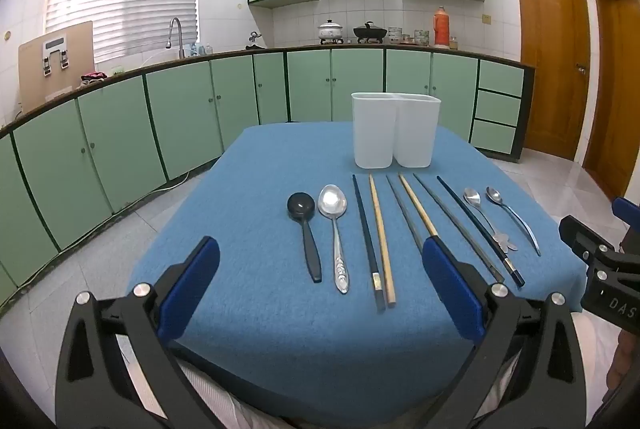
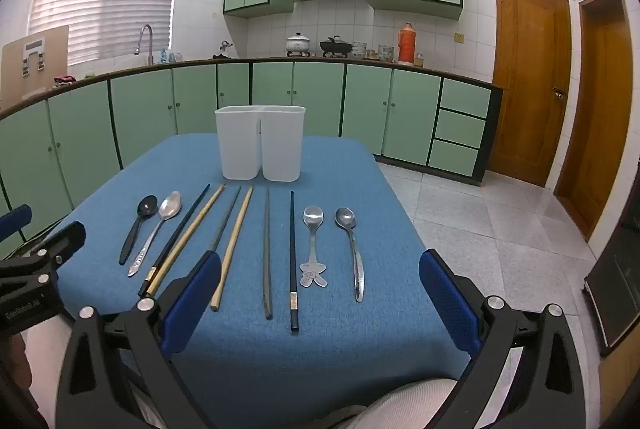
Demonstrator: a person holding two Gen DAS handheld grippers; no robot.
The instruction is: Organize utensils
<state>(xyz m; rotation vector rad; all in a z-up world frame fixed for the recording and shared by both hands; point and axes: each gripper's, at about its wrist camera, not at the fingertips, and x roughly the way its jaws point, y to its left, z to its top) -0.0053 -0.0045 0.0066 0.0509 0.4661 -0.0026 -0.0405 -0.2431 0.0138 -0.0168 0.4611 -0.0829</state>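
A white two-compartment holder (image 1: 394, 133) (image 2: 260, 143) stands empty at the far end of a blue table (image 1: 260, 309) (image 2: 352, 165). In front of it lie, in a row, a black spoon (image 1: 304, 229) (image 2: 138, 225), a large silver spoon (image 1: 335, 229) (image 2: 158, 229), several chopsticks (image 1: 380, 237) (image 2: 267, 253), dark, wooden and grey, and two small silver spoons (image 1: 512, 217) (image 2: 352, 249). My left gripper (image 1: 320, 285) is open and empty above the near edge. My right gripper (image 2: 320, 293) is open and empty, also at the near edge.
Green kitchen cabinets (image 1: 180, 109) with a sink and pots run behind the table. Wooden doors (image 2: 532, 85) are at the right. Tiled floor surrounds the table. The right gripper's body (image 1: 600, 261) shows at the left wrist view's right edge.
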